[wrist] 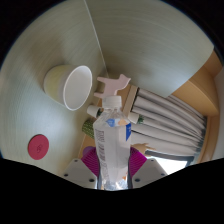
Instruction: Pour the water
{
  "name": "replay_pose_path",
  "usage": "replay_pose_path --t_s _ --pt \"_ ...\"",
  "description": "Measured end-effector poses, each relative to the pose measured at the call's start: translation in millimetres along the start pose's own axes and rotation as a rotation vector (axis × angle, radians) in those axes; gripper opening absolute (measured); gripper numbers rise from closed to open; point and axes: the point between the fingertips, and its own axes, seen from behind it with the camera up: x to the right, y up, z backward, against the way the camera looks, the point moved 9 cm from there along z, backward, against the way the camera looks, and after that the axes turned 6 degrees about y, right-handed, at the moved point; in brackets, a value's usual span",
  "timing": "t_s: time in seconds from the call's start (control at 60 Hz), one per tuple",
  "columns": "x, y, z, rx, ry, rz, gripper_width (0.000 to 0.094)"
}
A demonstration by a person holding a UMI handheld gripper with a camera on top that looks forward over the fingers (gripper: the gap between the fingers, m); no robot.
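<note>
A clear plastic water bottle (112, 135) with a blue and white label stands between my fingers, its neck reaching ahead toward a cream paper cup (72, 85). My gripper (113, 165) is shut on the bottle, with both magenta pads (90, 160) pressed against its sides. The bottle's open mouth (110, 88) sits close beside the cup's rim, to its right. The cup lies tilted with its pale inside facing me, on a round white table (50, 40). Whether water is in the cup I cannot see.
A red bottle cap (38, 146) lies on the table left of my fingers. A small pink and white object (117, 80) sits just beyond the bottle's mouth. Striped grey and white fabric (170, 115) fills the right side past the table's edge.
</note>
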Motion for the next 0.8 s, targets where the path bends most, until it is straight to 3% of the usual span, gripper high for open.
replay_pose_path --t_s 0.25,0.45,0.75,0.8 --pt "-8 36 -21 -0.011 -0.061 0.373 0.0365" --pt "-11 36 -25 -0.013 -0.042 0.323 0.0365" --pt "57 -7 13 -0.001 -0.078 -0.603 0.0365" --pt "71 -25 22 0.034 -0.075 -0.794 0.0365"
